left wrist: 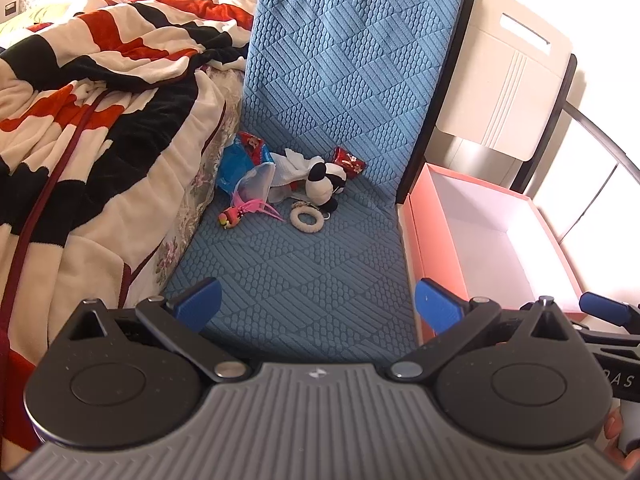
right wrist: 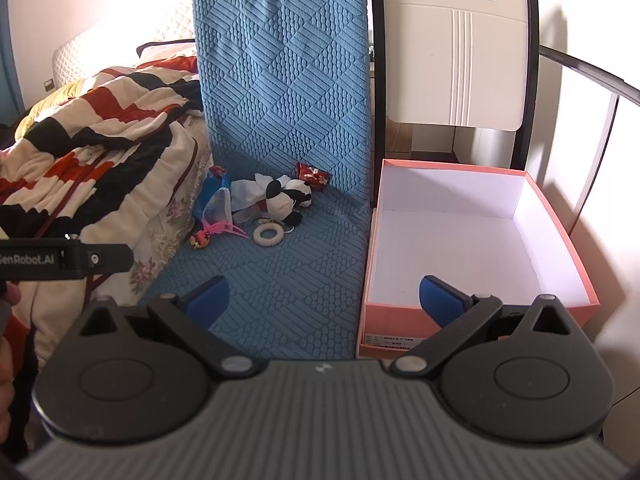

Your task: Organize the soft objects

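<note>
A pile of small soft things lies at the back of a blue padded seat (left wrist: 304,272): a black-and-white plush toy (left wrist: 326,184) (right wrist: 286,200), a white cloth (left wrist: 290,168), a blue pouch (left wrist: 240,160), a red packet (left wrist: 349,161) (right wrist: 313,175), a pink feathered toy (left wrist: 244,212) and a cream ring (left wrist: 306,218) (right wrist: 267,235). An open, empty pink box (left wrist: 492,240) (right wrist: 472,240) stands right of the seat. My left gripper (left wrist: 318,306) is open over the seat's front. My right gripper (right wrist: 324,300) is open, straddling the seat edge and box corner.
A rumpled red, black and cream blanket (left wrist: 88,120) on a bed lies left of the seat. A white chair back (right wrist: 456,48) stands behind the box. The other gripper's body (right wrist: 60,262) shows at the left of the right wrist view.
</note>
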Demonstrator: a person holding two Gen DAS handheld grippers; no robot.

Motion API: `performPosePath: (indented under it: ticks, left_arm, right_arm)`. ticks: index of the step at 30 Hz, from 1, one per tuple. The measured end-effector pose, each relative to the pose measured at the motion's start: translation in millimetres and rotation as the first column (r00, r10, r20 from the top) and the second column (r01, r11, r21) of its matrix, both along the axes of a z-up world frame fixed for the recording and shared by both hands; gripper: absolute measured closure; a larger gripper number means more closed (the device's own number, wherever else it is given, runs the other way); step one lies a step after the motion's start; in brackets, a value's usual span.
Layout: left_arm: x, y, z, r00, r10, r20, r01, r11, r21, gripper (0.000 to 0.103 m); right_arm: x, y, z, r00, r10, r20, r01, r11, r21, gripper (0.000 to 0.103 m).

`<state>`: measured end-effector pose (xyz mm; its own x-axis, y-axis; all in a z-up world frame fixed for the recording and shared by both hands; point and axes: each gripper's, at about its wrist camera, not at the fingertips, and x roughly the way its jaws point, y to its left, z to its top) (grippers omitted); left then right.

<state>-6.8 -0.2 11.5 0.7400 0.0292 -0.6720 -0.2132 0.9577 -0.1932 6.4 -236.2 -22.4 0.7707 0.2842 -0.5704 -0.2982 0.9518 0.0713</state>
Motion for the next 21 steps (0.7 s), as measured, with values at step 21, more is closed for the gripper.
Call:
performPosePath:
  ticks: [21]
  left_arm:
    - [-2.6,1.6,-4.0,1.000,-0.012,-0.017,0.012,1.000,0.003,0.000]
  right_arm:
    - [-2.0,-3.2,-2.1,1.000,-0.003,-0.007,0.004,1.000,0.021,0.000]
